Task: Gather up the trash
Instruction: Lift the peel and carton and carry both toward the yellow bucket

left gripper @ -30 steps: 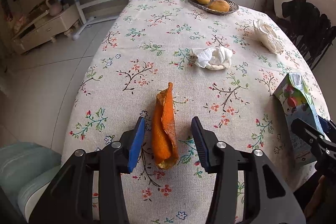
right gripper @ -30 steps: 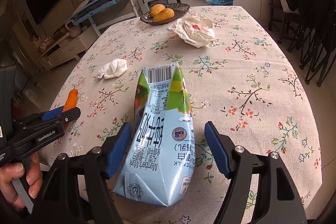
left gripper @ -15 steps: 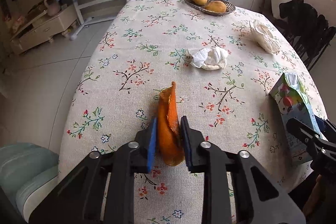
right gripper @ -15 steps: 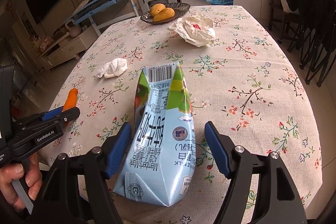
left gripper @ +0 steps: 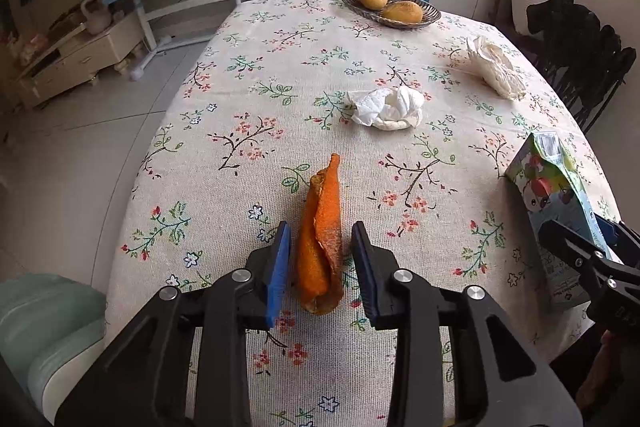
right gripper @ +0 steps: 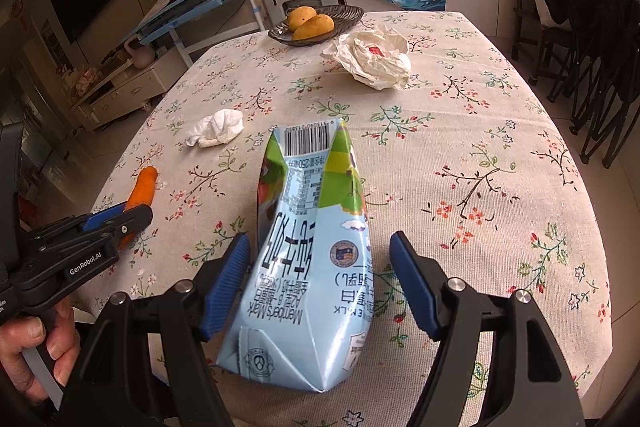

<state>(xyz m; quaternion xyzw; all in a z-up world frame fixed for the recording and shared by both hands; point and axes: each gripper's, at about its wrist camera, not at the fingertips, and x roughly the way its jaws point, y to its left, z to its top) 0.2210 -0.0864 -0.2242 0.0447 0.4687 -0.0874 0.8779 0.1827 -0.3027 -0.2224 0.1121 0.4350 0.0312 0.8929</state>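
An orange peel lies on the floral tablecloth between the fingers of my left gripper. The jaws are open, with a gap on each side of the peel. It also shows in the right wrist view. A crushed light-blue milk carton lies between the fingers of my right gripper, which is open; the left pad sits close to the carton, the right pad stands apart. The carton also shows in the left wrist view. A crumpled white tissue and a crumpled paper wrapper lie farther back.
A dark bowl with two mangoes stands at the table's far end. Black chairs stand at the right side. A pale green seat is at the near left. The table's edge drops to tiled floor on the left.
My left gripper closed on the orange peel half a second ago and has now opened again, leaving the peel on the cloth. The right gripper and carton have not moved.
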